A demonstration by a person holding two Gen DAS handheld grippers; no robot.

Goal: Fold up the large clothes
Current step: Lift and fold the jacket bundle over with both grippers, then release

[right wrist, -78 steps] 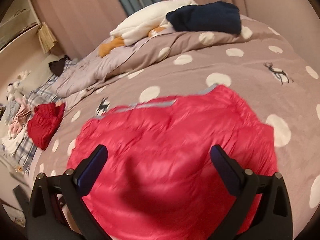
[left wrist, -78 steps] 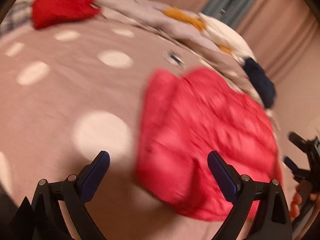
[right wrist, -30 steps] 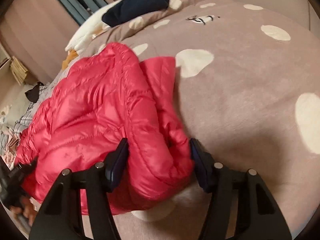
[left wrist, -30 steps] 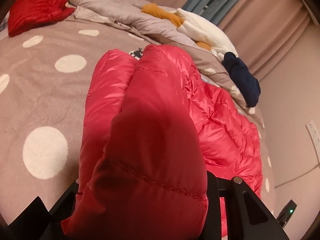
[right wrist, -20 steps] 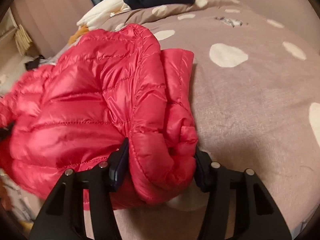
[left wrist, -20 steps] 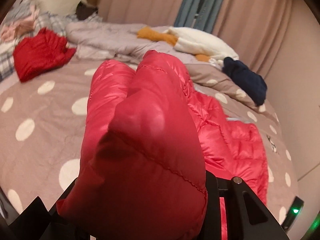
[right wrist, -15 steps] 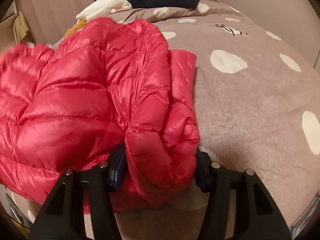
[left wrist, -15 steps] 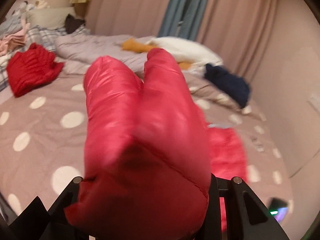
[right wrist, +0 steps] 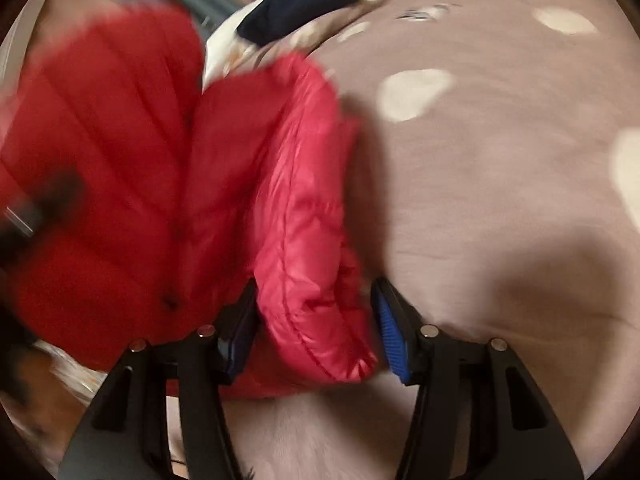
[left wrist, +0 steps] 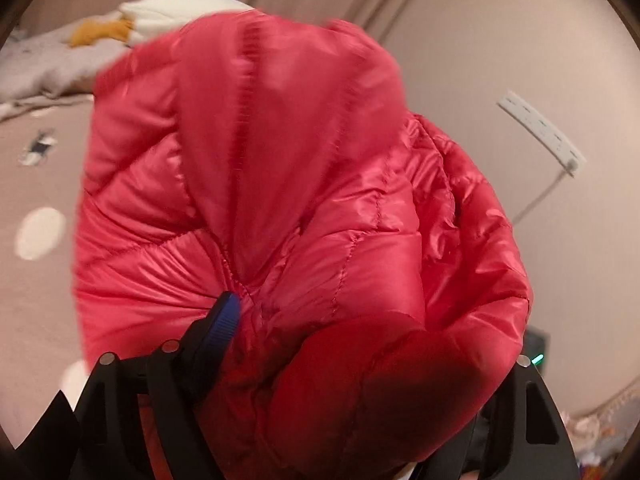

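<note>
Left wrist view had the red puffer jacket (left wrist: 280, 200) bunched up over the left tongs (left wrist: 360, 360), which were opening with the fabric still between them, so I'd call it mid-fold, letting go. The right tongs (right wrist: 314, 328), angled down at the bed (right wrist: 500, 180), were opening too around a padded edge toward 10 o'clock; next comes laying it flat.
</note>
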